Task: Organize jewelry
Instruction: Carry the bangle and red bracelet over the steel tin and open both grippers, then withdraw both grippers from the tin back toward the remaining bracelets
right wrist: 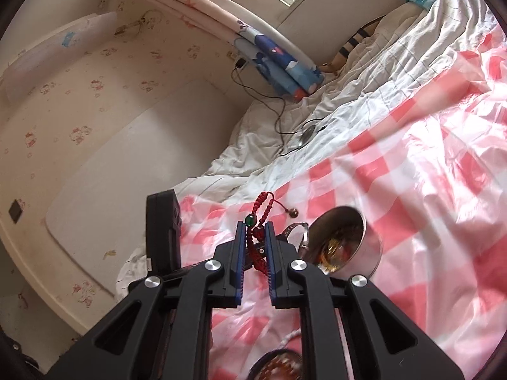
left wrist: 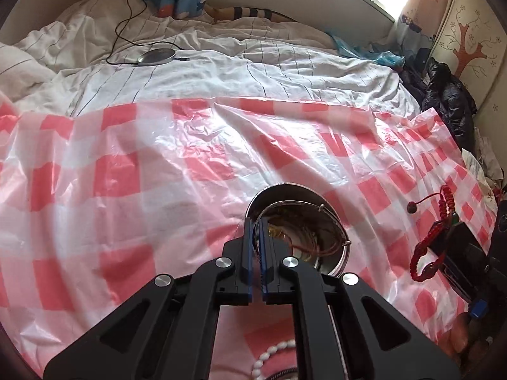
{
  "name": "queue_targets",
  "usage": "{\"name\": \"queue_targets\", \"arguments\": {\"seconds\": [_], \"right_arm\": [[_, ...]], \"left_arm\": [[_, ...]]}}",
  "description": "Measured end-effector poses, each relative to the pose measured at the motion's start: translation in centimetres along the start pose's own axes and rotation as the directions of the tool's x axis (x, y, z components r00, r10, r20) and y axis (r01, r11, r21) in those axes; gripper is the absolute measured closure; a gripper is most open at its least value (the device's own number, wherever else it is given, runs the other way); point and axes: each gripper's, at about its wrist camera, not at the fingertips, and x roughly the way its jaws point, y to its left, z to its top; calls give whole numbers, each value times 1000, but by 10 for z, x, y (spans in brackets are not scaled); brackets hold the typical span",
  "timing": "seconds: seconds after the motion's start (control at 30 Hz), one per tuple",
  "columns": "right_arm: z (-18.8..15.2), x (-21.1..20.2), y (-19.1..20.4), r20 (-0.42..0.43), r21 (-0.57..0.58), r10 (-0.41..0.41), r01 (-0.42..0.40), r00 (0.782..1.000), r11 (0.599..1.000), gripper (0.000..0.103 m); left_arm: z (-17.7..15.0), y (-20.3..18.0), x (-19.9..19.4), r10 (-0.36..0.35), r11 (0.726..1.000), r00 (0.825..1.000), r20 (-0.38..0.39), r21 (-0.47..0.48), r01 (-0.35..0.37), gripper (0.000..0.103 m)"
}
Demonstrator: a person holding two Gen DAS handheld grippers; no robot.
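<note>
A round metal tin (left wrist: 329, 218) holding gold and red jewelry is tipped up on the red-and-white checked plastic sheet (left wrist: 158, 174). My left gripper (left wrist: 256, 221) is shut on the tin's rim. The tin also shows in the right wrist view (right wrist: 364, 247). My right gripper (right wrist: 255, 226) is shut on a red braided cord bracelet (right wrist: 263, 205) with a green bead, held above the sheet left of the tin. The bracelet also shows in the left wrist view (left wrist: 424, 250), hanging from the right gripper. A white bead string (left wrist: 272, 351) lies under my left gripper.
A white striped duvet (left wrist: 221, 60) lies behind the sheet with a round grey disc (left wrist: 157, 55) on a black cable. A dark jacket (left wrist: 450, 101) lies at the right edge. A dark beaded bracelet (right wrist: 279, 364) lies below my right gripper.
</note>
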Motion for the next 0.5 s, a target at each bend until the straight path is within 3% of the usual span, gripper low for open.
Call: {"name": "queue_targets", "arguments": {"seconds": [0.1, 0.17, 0.23, 0.27, 0.3, 0.37, 0.43, 0.5], "right_arm": [[9, 26, -13, -44, 1, -35, 35, 998, 999, 89], [11, 47, -19, -104, -24, -83, 81, 991, 996, 89], [6, 66, -20, -175, -100, -201, 186, 964, 978, 89], [2, 72, -19, -195, -131, -242, 219, 950, 967, 85], [-2, 76, -17, -203, -167, -289, 258, 935, 952, 74], [-8, 75, -5, -178, -254, -356, 307, 917, 917, 65], [-8, 64, 9, -129, -289, -353, 305, 927, 907, 65], [-11, 49, 18, -87, -294, -335, 297, 938, 908, 58]], "left_arm": [[8, -6, 17, 9, 1000, 999, -31, -3, -9, 95], [9, -6, 15, 33, 999, 999, -34, 0, -33, 87], [9, 1, 3, 57, 998, 998, -10, -9, -57, 62], [7, 8, -6, 73, 997, 997, 14, -22, -73, 58], [4, 14, -15, 80, 996, 996, 29, -34, -79, 56], [-6, 27, -32, 80, 995, 996, 40, -66, -77, 53], [-21, 36, -47, 91, 992, 995, 48, -92, -86, 48], [-42, 39, -63, 94, 991, 994, 54, -105, -88, 47]]}}
